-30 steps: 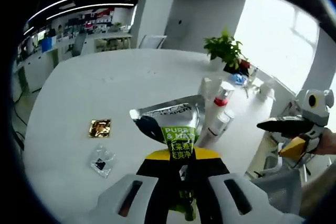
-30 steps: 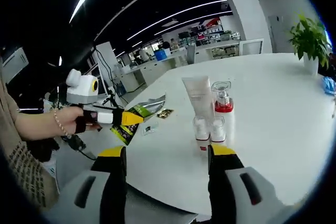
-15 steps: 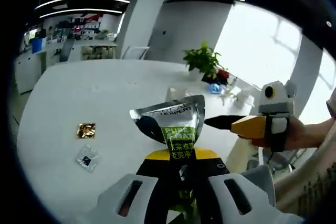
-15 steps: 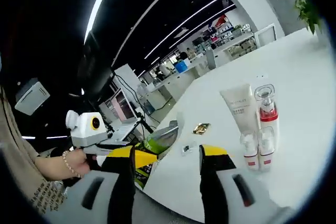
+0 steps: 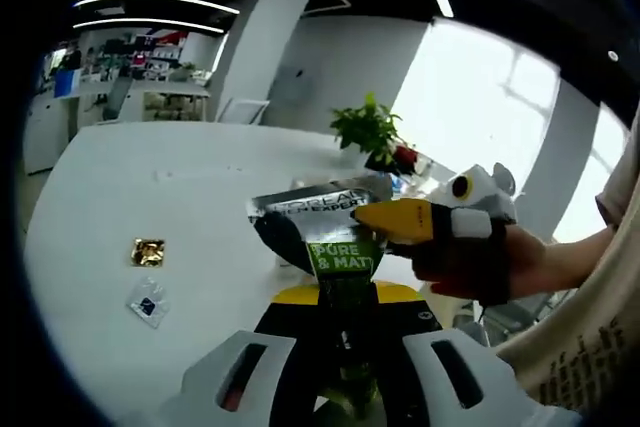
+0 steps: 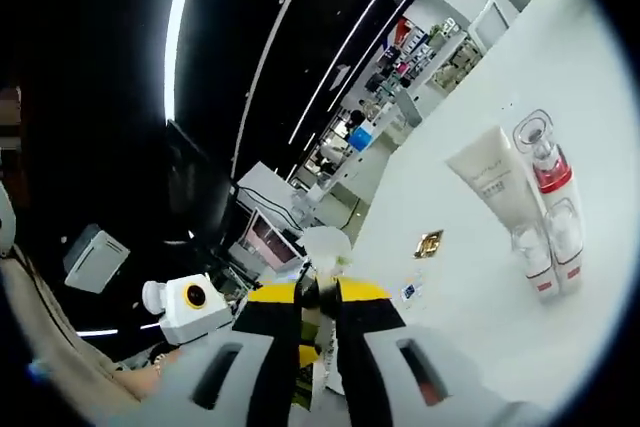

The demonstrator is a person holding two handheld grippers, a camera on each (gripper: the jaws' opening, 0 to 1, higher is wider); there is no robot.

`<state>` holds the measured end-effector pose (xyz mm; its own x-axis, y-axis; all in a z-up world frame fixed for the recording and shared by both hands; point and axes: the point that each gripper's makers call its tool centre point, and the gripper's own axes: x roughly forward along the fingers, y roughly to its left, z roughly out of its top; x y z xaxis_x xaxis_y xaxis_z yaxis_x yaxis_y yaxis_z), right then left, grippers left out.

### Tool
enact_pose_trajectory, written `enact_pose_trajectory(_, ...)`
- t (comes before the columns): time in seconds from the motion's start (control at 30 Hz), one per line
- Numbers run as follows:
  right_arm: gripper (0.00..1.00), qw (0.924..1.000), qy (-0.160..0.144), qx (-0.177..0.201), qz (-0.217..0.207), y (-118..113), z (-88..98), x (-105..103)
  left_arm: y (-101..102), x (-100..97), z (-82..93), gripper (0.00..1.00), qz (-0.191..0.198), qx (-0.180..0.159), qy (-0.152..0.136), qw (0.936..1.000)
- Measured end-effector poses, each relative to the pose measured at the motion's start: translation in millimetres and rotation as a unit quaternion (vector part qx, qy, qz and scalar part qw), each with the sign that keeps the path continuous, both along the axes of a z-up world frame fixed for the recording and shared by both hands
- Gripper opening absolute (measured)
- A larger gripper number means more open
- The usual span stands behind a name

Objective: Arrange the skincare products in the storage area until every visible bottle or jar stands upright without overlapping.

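Observation:
A silver and green tube (image 5: 320,222) stands up from my left gripper (image 5: 345,299), which is shut on its lower end. My right gripper (image 5: 378,217), held by a hand, comes in from the right, its yellow jaws closed on the tube's flat top edge. In the right gripper view the jaws of my right gripper (image 6: 320,292) stand almost together with the tube's pale end (image 6: 325,247) between them. On the white table (image 6: 470,277) stand a white tube (image 6: 487,179), a clear bottle with a red band (image 6: 545,162) and two small bottles (image 6: 550,247), all upright and close together.
A gold sachet (image 5: 147,252) and a clear sachet (image 5: 147,302) lie flat on the table (image 5: 150,167) to the left. A potted plant (image 5: 368,129) stands at the far edge. Desks and monitors (image 6: 265,242) stand beyond the table.
My right gripper has swung across to the tube and closed its jaws on the top edge. The left gripper keeps its hold on the tube.

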<state>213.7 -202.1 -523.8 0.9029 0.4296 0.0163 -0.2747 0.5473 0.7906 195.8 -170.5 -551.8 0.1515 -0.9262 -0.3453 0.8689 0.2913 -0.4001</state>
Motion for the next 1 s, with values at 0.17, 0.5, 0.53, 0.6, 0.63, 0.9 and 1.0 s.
enact_pose_trajectory(0.17,0.02,0.9997,-0.001,0.008,0.024,2,5.1,-3,-1,-0.1,-0.7,0.40,-0.004,-0.002,0.004,1.0000)
enact_pose_trajectory(0.5,0.01,0.9980,-0.022,0.042,0.043,-11,22.0,-3,8,16.8,11.9,0.63,-0.001,-0.017,-0.008,0.9998)
enact_pose_trajectory(0.53,0.01,0.9970,-0.031,0.046,0.055,-11,27.9,-4,10,19.8,12.7,0.64,-0.003,-0.018,-0.006,0.9998)
enact_pose_trajectory(0.6,0.01,0.9954,-0.042,0.053,0.068,-12,36.6,-6,11,22.5,16.6,0.67,-0.010,-0.031,0.006,0.9994)
enact_pose_trajectory(0.63,0.01,0.9942,-0.050,0.060,0.074,-12,42.0,-7,10,21.6,19.6,0.68,-0.016,-0.041,0.014,0.9989)
enact_pose_trajectory(0.9,0.01,0.9775,-0.094,0.113,0.151,-4,76.8,-19,3,-18.3,50.8,0.47,-0.138,-0.120,0.100,0.9780)
enact_pose_trajectory(1.0,0.01,0.9799,-0.086,0.102,0.148,-8,73.6,-16,4,-19.7,54.9,0.25,-0.141,-0.132,0.107,0.9753)
